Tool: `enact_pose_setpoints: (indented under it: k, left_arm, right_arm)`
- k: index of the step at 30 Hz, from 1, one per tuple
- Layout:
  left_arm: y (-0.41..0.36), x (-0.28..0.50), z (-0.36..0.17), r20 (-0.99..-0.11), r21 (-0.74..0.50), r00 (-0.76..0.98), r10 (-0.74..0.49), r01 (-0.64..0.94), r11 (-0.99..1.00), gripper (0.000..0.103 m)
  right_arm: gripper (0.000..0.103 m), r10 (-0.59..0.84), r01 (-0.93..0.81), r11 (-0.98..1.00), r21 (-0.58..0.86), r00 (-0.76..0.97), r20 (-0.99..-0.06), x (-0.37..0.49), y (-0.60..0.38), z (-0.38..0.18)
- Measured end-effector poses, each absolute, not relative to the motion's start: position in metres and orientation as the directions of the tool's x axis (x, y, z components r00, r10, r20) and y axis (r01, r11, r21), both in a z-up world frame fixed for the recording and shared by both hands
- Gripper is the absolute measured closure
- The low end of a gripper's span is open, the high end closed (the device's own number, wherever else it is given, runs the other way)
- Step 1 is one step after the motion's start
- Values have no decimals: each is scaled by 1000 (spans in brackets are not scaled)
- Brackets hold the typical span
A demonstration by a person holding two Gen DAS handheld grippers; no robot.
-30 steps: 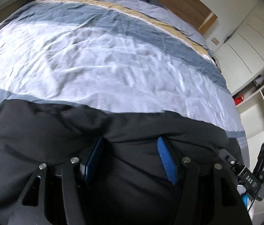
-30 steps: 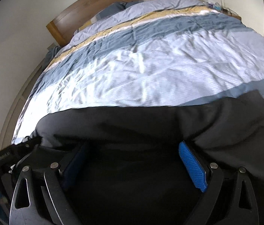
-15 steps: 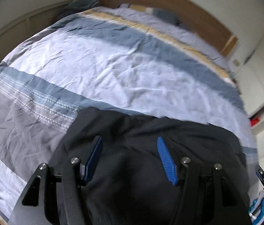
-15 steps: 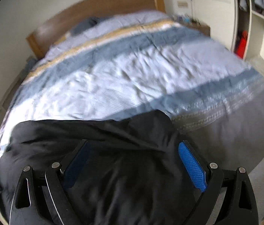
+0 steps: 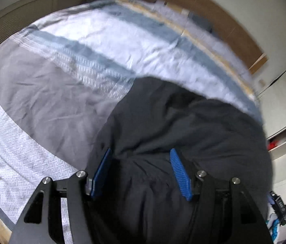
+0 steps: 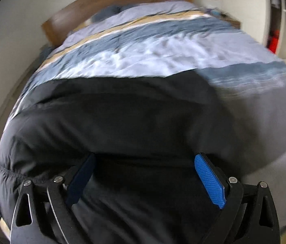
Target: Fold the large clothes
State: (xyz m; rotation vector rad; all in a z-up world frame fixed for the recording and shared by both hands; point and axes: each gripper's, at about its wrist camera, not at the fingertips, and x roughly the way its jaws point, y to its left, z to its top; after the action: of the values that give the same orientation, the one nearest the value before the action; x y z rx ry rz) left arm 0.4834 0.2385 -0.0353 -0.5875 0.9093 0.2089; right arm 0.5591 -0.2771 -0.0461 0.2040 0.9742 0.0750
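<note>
My left gripper points down at a black garment, a large padded-looking piece that lies bunched on the bed. Its blue-padded fingers stand roughly halfway apart, and a thick bundle of the dark cloth fills the space between them; the cloth puckers right at both pads, so I take it that I am holding that bundle, though the blur keeps me from being sure how firmly. My right gripper points down at the same garment from the other side. Its fingers are spread wider, with black cloth running between them and over the left one; whether the pads press on it or it merely lies there I cannot tell. An elastic gathered hem shows at the lower left of the right wrist view. The garment sits near the foot of the bed, over the grey band of the striped duvet, whose white, blue and yellow bands run on toward the wooden headboard. White cupboards and shelves stand along the right of the left wrist view.
</note>
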Motion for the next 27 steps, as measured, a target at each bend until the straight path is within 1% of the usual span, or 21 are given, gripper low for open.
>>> enact_pose_setpoints:
  k: [3,4,6,9,12,16,21,24,27]
  left_arm:
    - [224,460,-21,-724,-444,678,-126,-317,838,45]
    - [215,454,-21,-714,-456,683,-155,-286,843,45]
    - [199,448,-28,-717,-450,673,-180,-250,857,45]
    - [181,437,-44,-740,-384,658,-141,-241,891,45]
    - [179,425,-50,-739,-368,665,-109,-263,892,45]
    - [176,413,-47,-749,-323,660,-62,-281,904,45]
    - [167,396,-37,-737,-275,676,-2,-297,914,45]
    - [160,385,-34,-720,-245,693,29,-294,924,45]
    - [155,376,-35,-713,-217,699,57,-298,930,45]
  right_arm:
    - [7,229,-42,965,258,607,-761,536,-269,-23]
    - [7,254,-73,961,267,611,-749,531,-263,-18]
    - [7,310,-154,949,274,605,-734,515,-245,-13]
    - [7,349,-228,937,265,583,-734,493,-225,-19]
    - [7,332,-241,942,235,549,-767,481,-221,-41]
    - [7,266,-181,963,197,557,-787,470,-248,-61]
    - [7,186,-105,983,153,569,-801,457,-266,-51]
    - [7,205,-118,979,167,594,-778,444,-257,-38]
    - [6,208,-154,978,143,606,-767,431,-240,-35]
